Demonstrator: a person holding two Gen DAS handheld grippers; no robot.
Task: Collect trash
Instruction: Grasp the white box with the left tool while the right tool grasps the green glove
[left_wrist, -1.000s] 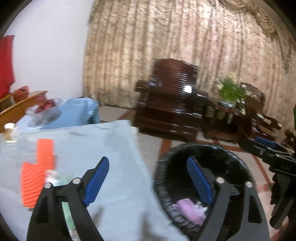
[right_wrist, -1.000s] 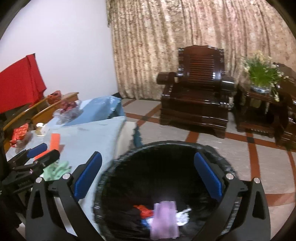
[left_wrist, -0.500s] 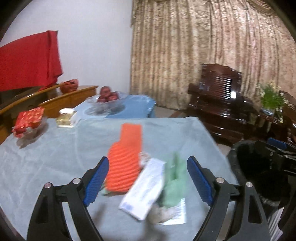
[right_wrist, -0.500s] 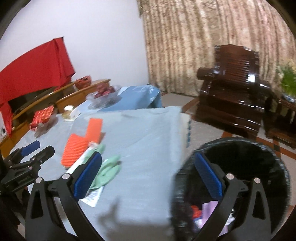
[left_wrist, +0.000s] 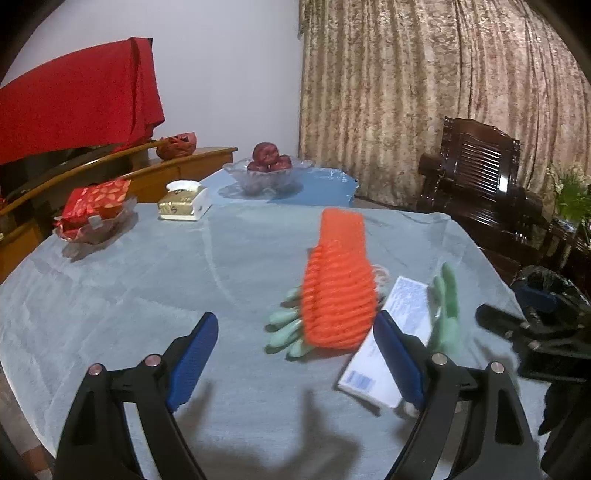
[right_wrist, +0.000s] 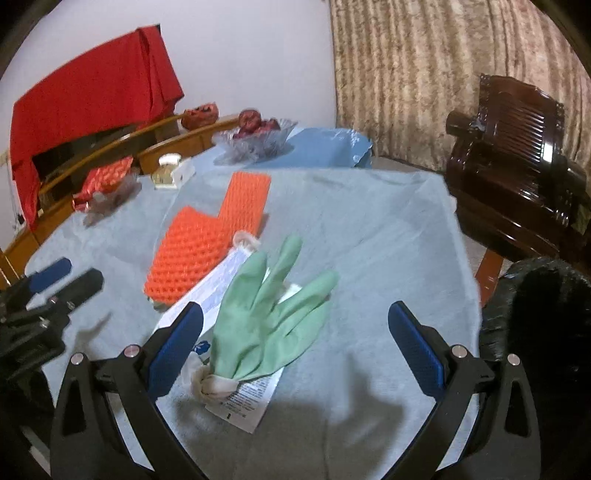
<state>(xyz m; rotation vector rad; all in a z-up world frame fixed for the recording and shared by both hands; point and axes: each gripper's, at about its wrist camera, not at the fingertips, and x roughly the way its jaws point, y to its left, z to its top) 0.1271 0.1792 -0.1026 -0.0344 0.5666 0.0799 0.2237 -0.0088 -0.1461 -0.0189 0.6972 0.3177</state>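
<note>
Both grippers hang above a round table w/ a pale blue-grey cloth, and both hold nothing. The left gripper has its jaws spread wide, blue pads apart, only cloth and the near edge of the trash pile between them. The right gripper is also wide open, jaws on either side of the green glove but above it, not touching as far as I can tell. The trash lies in one heap near the table's right side: an orange ridged foam sheet, approx. L-shaped in the right wrist view, w/ a second green glove whose fingers stick out from under its near-left edge. Just beside the foam is a white flat package w/ small print; the first glove lies over it, its cuff knotted to a white bit at the near end. A black-lined trash bin stands off the table edge at the right; its inside is too dark to read. Further back on the cloth: a tissue box, a dish w/ a red packet, and a glass bowl of dark red fruit. A dark wooden armchair stands before the curtain.
</note>
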